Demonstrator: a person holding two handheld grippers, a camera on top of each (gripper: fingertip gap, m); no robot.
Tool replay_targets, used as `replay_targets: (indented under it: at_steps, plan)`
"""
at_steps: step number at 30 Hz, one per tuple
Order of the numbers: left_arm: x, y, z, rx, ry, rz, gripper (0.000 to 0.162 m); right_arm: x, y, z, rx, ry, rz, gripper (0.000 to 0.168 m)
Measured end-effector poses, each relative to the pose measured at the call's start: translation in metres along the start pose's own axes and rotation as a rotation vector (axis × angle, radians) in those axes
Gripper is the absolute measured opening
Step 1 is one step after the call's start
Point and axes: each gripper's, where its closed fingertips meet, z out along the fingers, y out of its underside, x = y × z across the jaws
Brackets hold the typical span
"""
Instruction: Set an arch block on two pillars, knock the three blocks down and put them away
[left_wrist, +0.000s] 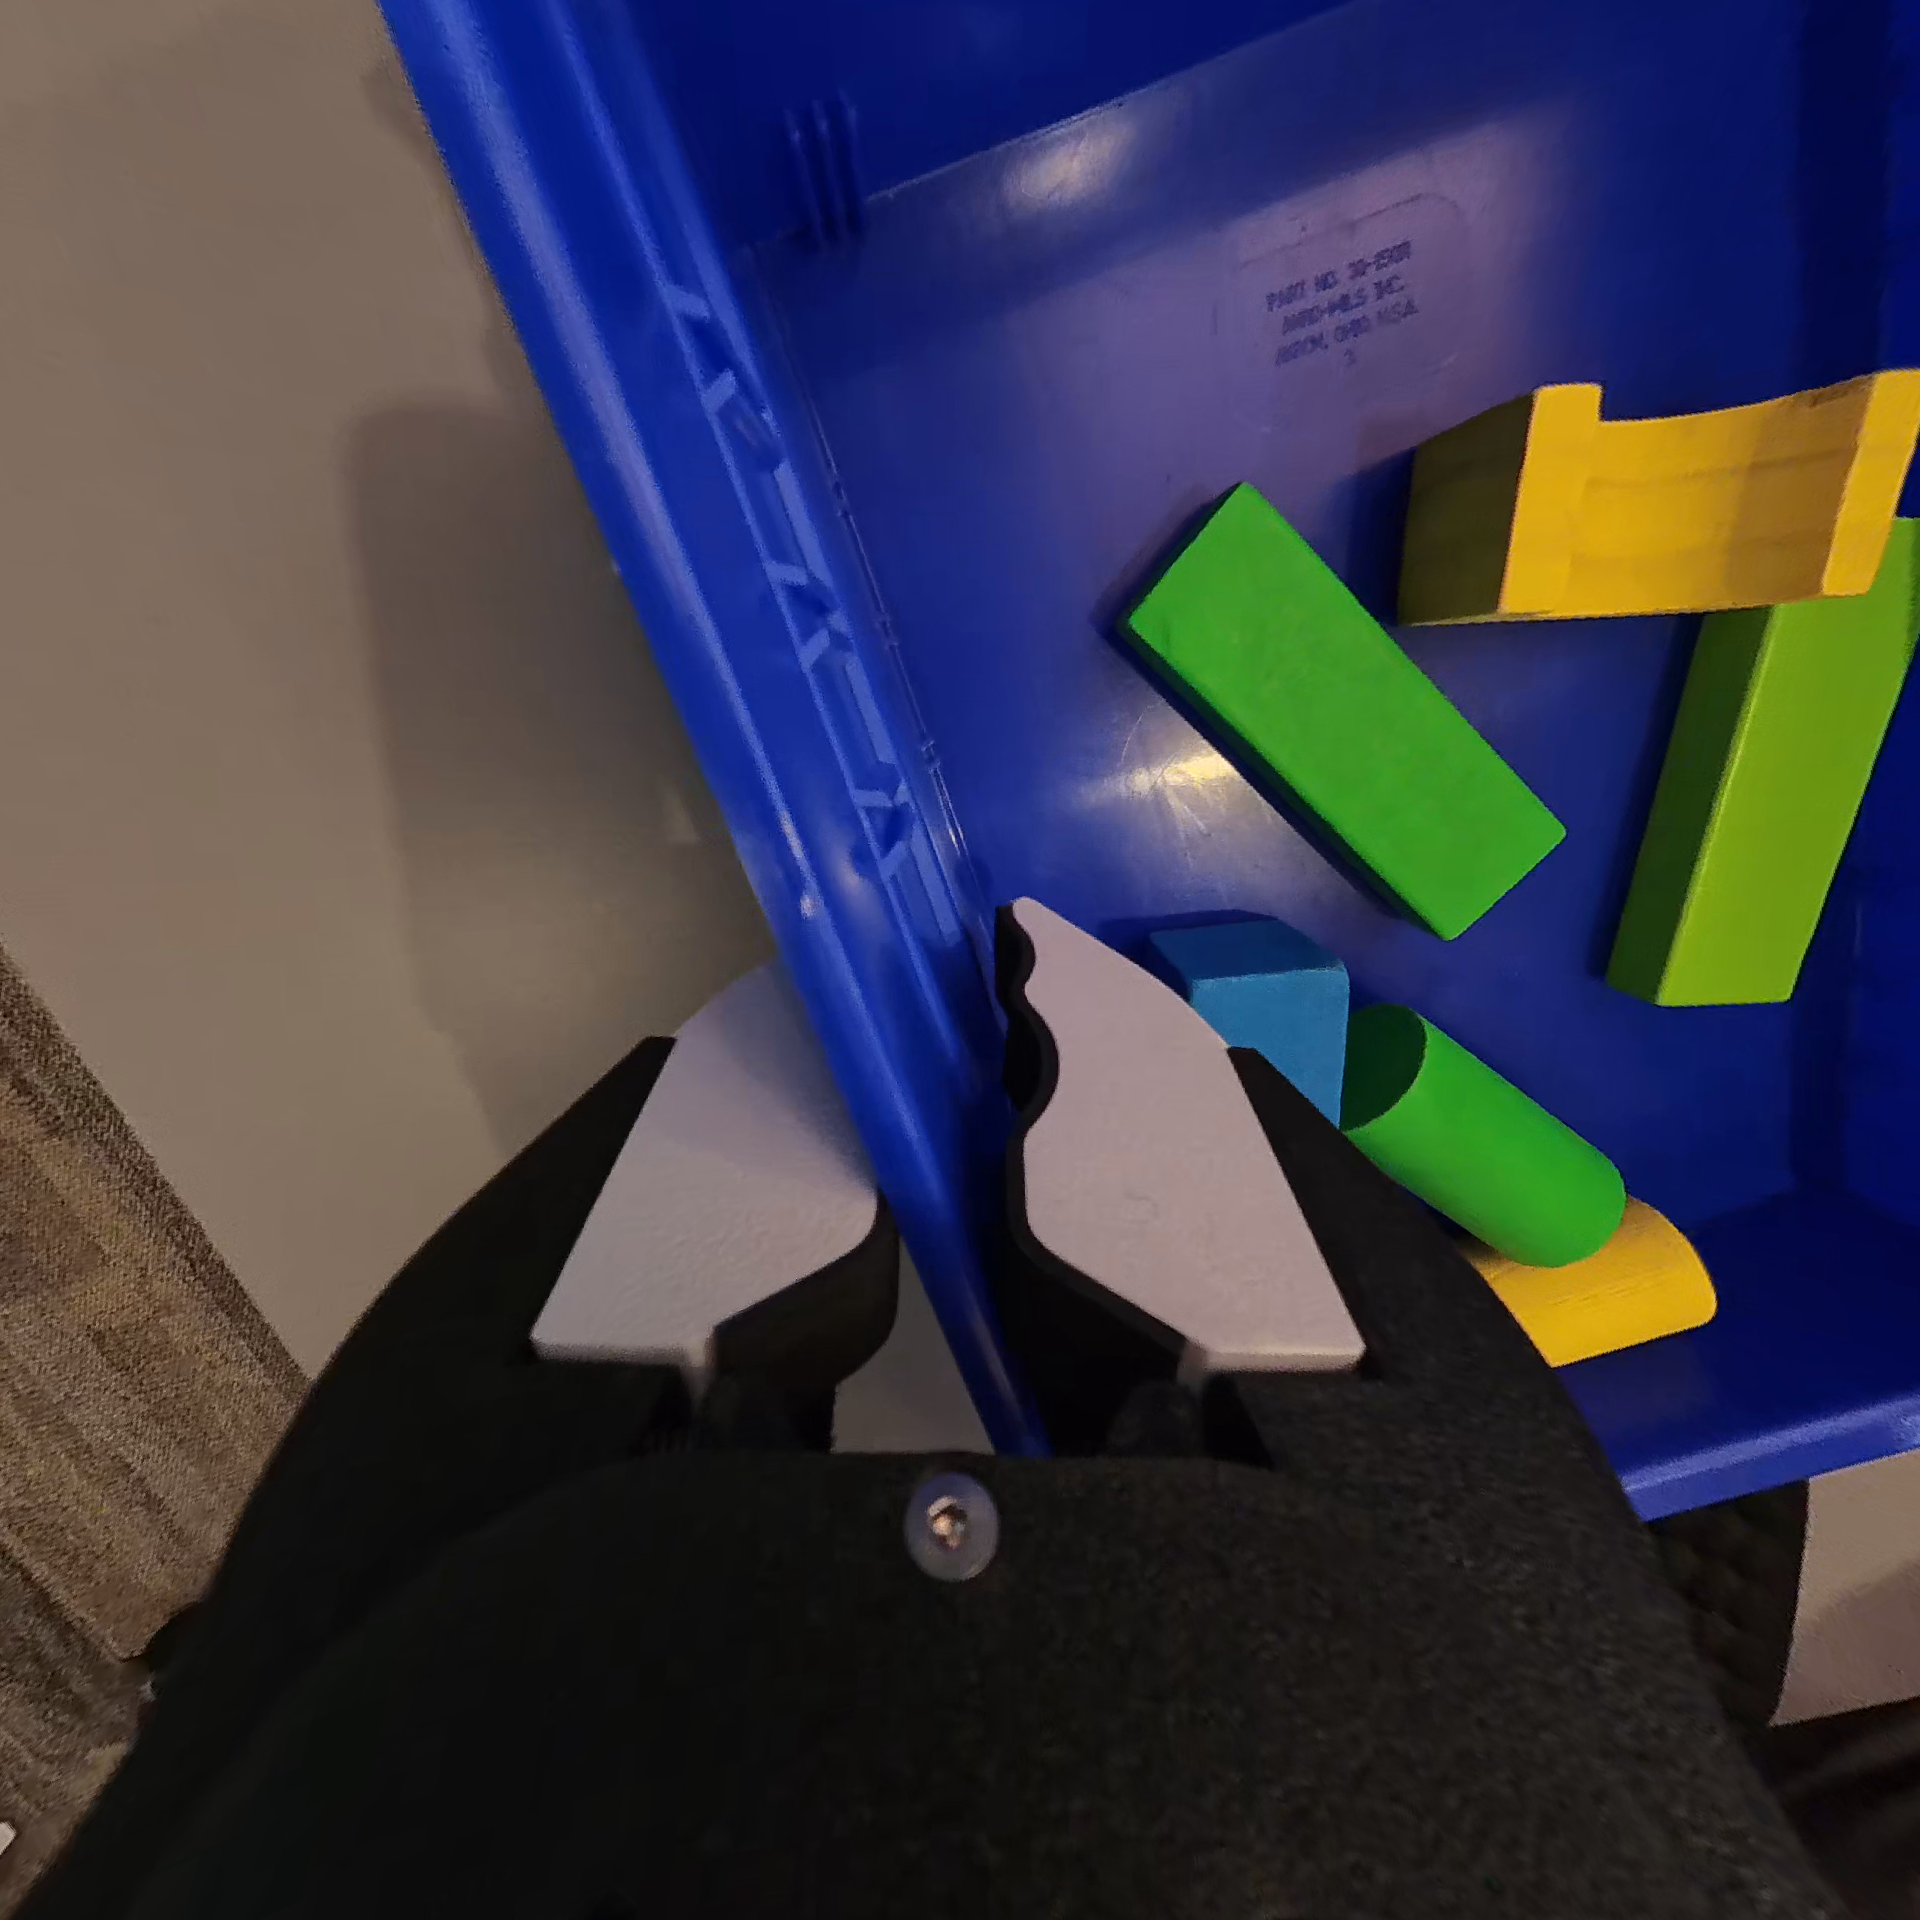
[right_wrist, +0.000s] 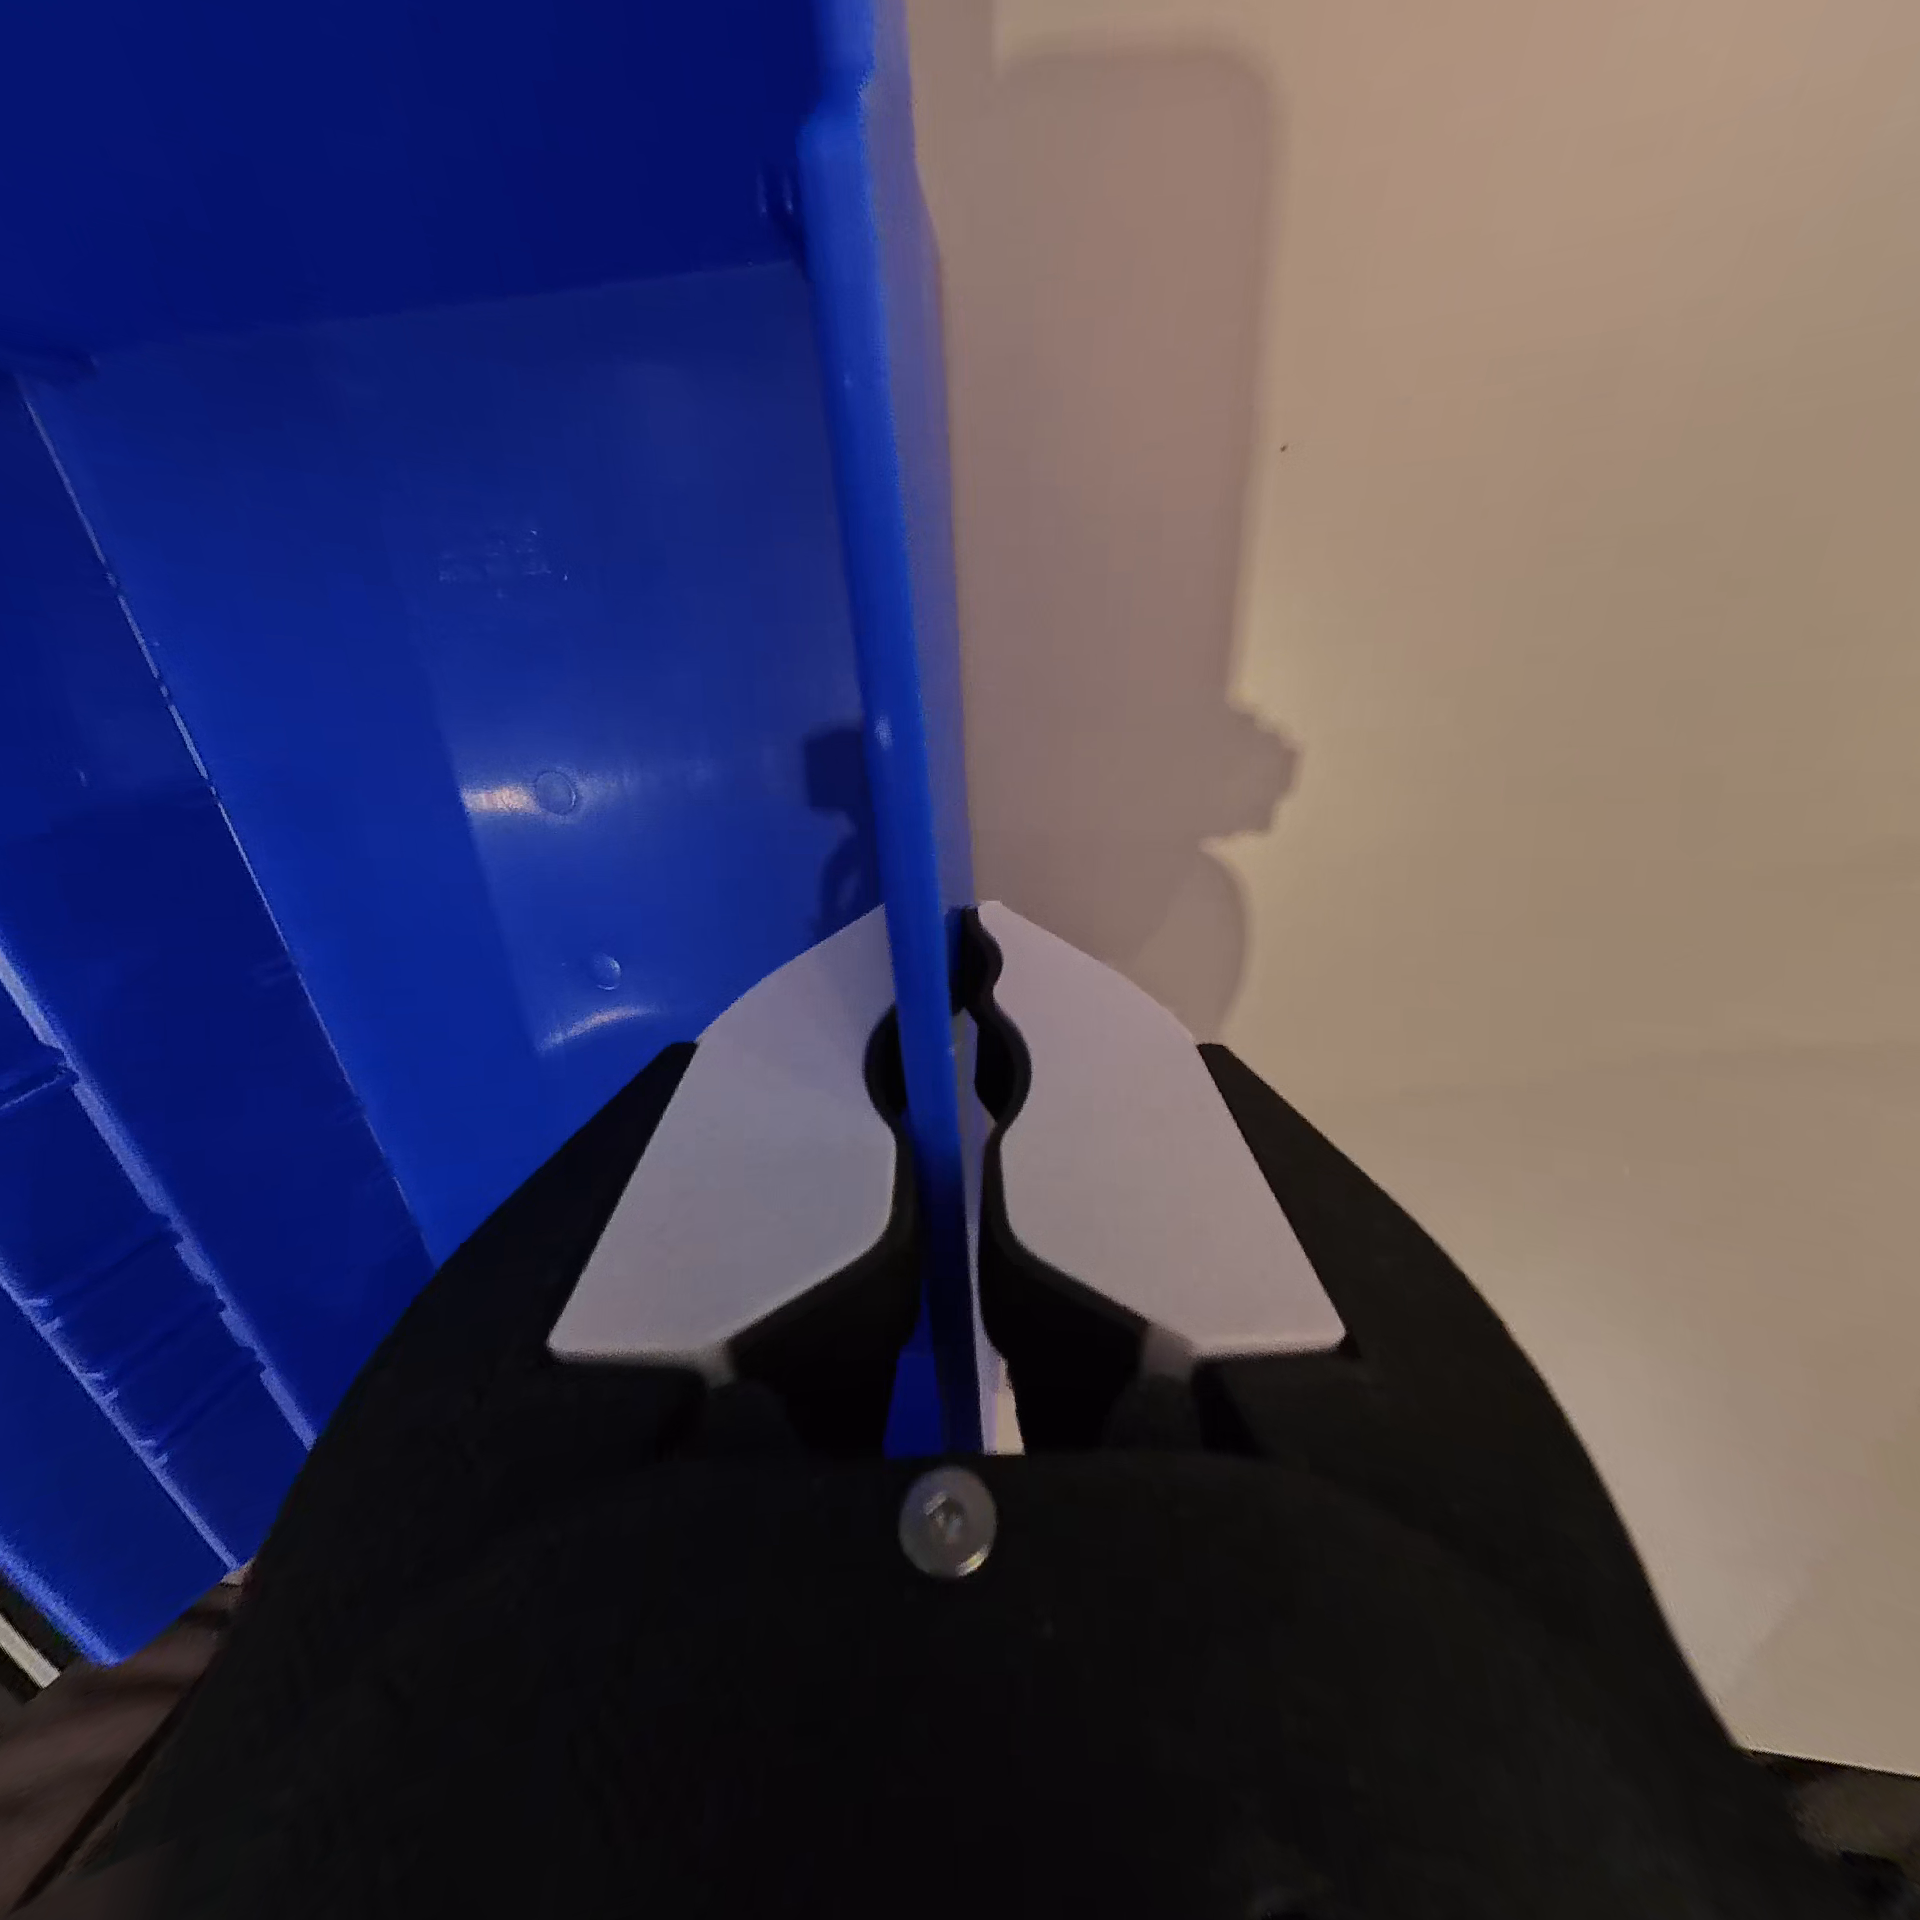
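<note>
both grippers clamp the blue bin (left_wrist: 665, 436) walls (embossed lettering inside)

Dim warm light; glare on bin floor (left_wrist: 1195, 779); soft shadows on table (right_wrist: 1558, 623); edges blurred, wide-angle warp.

One blue bin (left_wrist: 665, 436) shows in the left wrist view, and the right wrist view has one blue bin (right_wrist: 312, 727) too (probably the same one, though the close framing leaves that unsure). Inside lie six blocks: three green, two yellow, one blue. The greens are one flat bright green block (left_wrist: 1340, 707), one lime green bar (left_wrist: 1766, 790) and one green cylinder (left_wrist: 1486, 1143). The yellows are one yellow arch block (left_wrist: 1652, 509) and one yellow curved piece (left_wrist: 1600, 1299), mostly hidden under the cylinder. One light blue block (left_wrist: 1268, 997). Two grippers: left gripper (left_wrist: 935, 1018), right gripper (right_wrist: 935, 997).
</note>
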Motion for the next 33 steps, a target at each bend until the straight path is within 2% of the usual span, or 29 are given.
replay_targets:
  at_steps: [4, 6, 8, 11, 15, 18, 20, 23, 25, 26, 28, 30, 31, 33]
  plan:
    - [-0.006, -0.004, -0.001, 0.001, -0.056, -0.001, 0.018, 0.000, 0.003, 0.002, -0.014, 0.023, 0.003, 0.008]
    - [-0.010, -0.006, -0.003, 0.018, -0.094, 0.006, 0.027, 0.001, 0.003, 0.002, -0.009, 0.050, -0.011, 0.011]
    - [-0.012, -0.007, -0.011, 0.039, -0.106, -0.011, 0.029, 0.001, -0.001, -0.001, 0.040, 0.083, -0.062, 0.022]
    - [-0.016, -0.012, -0.036, 0.106, -0.165, -0.012, 0.031, -0.001, -0.014, -0.015, 0.196, 0.121, -0.093, 0.025]
    - [-0.007, -0.035, -0.097, 0.342, -0.233, -0.008, 0.021, -0.009, -0.035, -0.064, 0.499, 0.220, -0.132, 0.025]
    - [0.021, -0.058, -0.146, 0.603, -0.187, 0.042, 0.024, -0.033, -0.049, -0.117, 0.706, 0.279, -0.244, 0.032]
    - [0.041, -0.063, -0.168, 0.712, -0.139, 0.078, 0.033, -0.059, -0.056, -0.156, 0.878, 0.277, -0.319, 0.033]
    - [0.066, -0.067, -0.181, 0.776, -0.056, 0.108, 0.059, -0.112, -0.057, -0.202, 1.129, 0.140, -0.446, 0.036]
    - [0.083, -0.070, -0.182, 0.788, 0.031, 0.130, 0.077, -0.144, -0.054, -0.223, 1.297, -0.002, -0.521, 0.050]
    - [0.089, -0.071, -0.181, 0.785, 0.064, 0.136, 0.079, -0.157, -0.052, -0.230, 1.359, -0.086, -0.535, 0.054]
    - [0.100, -0.072, -0.174, 0.760, 0.113, 0.165, 0.087, -0.180, -0.046, -0.231, 1.373, -0.284, -0.545, 0.055]
    - [0.102, -0.073, -0.166, 0.730, 0.085, 0.191, 0.086, -0.198, -0.041, -0.223, 1.338, -0.439, -0.560, 0.055]
    - [0.101, -0.074, -0.162, 0.721, 0.058, 0.200, 0.083, -0.203, -0.040, -0.215, 1.306, -0.465, -0.574, 0.055]
    - [0.101, -0.078, -0.153, 0.701, 0.045, 0.185, 0.071, -0.203, -0.044, -0.194, 1.226, -0.409, -0.598, 0.055]
